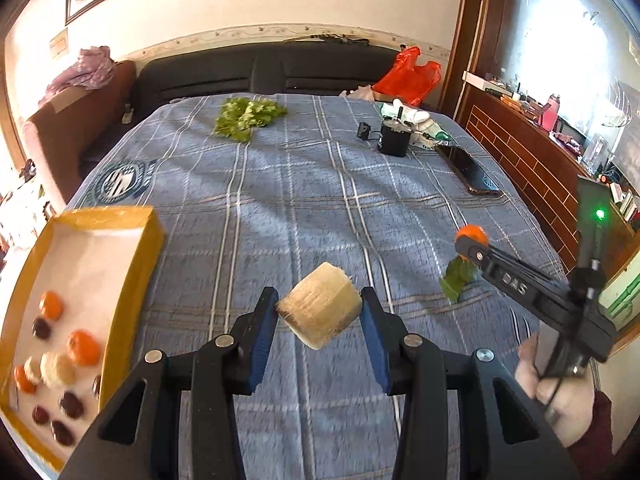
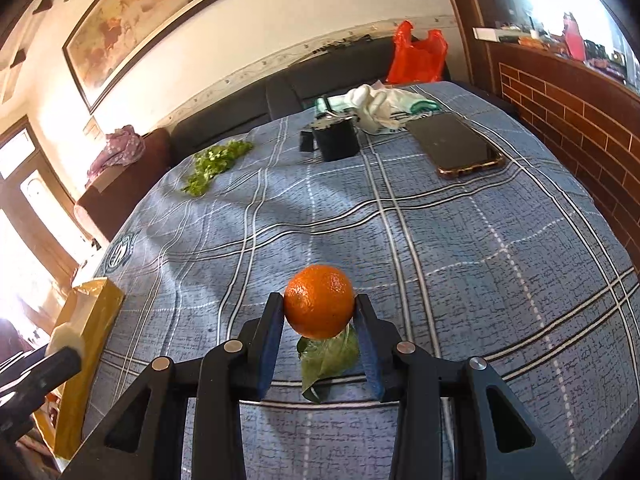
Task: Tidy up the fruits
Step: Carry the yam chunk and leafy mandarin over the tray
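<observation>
My left gripper [image 1: 320, 314] is shut on a pale cut sugarcane piece [image 1: 320, 310] and holds it above the blue plaid cloth. A yellow box [image 1: 132, 264] at the left holds oranges [image 1: 83, 346], dark dates [image 1: 71, 404] and pale pieces [image 1: 58, 368]. My right gripper [image 2: 319, 312] is shut on an orange [image 2: 319, 301] with a green leaf [image 2: 326, 358] under it, just above the cloth. The right gripper also shows at the right of the left wrist view [image 1: 470, 242]. The left gripper's tip with the pale piece [image 2: 66, 338] shows at the left of the right wrist view, beside the box [image 2: 90, 320].
On the cloth-covered table [image 1: 312, 200] lie a bunch of leafy greens [image 1: 248, 116], a black cylinder device [image 1: 394, 136], a phone [image 1: 470, 168], white cloths [image 1: 416, 118] and a red bag [image 1: 408, 76]. A dark sofa runs behind. A brick-patterned counter [image 1: 532, 168] stands on the right.
</observation>
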Motion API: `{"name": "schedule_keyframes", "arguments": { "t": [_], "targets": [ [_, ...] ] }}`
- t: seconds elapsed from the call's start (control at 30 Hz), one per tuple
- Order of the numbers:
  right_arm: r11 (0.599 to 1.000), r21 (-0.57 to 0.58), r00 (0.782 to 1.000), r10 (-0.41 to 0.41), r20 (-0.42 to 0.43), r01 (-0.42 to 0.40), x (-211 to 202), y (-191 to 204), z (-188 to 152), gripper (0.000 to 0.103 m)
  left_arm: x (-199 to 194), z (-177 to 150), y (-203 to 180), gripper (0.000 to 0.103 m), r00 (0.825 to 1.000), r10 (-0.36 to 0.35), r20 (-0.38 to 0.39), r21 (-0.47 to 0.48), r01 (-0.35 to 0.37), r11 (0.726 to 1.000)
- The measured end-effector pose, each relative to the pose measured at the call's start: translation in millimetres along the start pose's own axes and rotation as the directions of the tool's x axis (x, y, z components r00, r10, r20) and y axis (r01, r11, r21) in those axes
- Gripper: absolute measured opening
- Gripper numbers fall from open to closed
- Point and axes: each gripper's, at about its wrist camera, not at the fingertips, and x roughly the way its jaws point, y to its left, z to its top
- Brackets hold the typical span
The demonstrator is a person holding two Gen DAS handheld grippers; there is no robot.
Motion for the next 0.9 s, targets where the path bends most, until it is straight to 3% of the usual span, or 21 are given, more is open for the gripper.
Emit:
{"name": "schedule_keyframes", "arguments": {
  "t": [0.23,0.57,0.73,0.9],
  "targets": [
    [1.0,-0.028,1.0,-0.001,-0.022,0.001,-6.2,18.4,-7.1,0.039,-26.1,-17.6,21.6,0.041,0.999,-0.011,0.034,-0.065,0.013,0.998],
    [0.993,-0.061,0.992,0.099,-0.072,-0.104,-40.0,68.2,-44.2,0.039,-44.7,-44.2,61.4,0.041,0.999,-0.011,0.033,-0.149,0.016,0.989],
    [0.984,0.003,0.979,0.178,-0.104,-0.178,-41.4,84.2,-58.6,0.039,-57.3,-57.8,85.2,0.041,0.999,-0.002,0.049,-0.211,0.012,0.978],
    [0.978,-0.037,0.969,0.199,-0.148,-0.206,-34.5,114.5,-66.2,0.039,-64.6,-57.1,100.3,0.041,0.998,0.0,0.06,-0.226,0.013,0.974]
  ]
}}
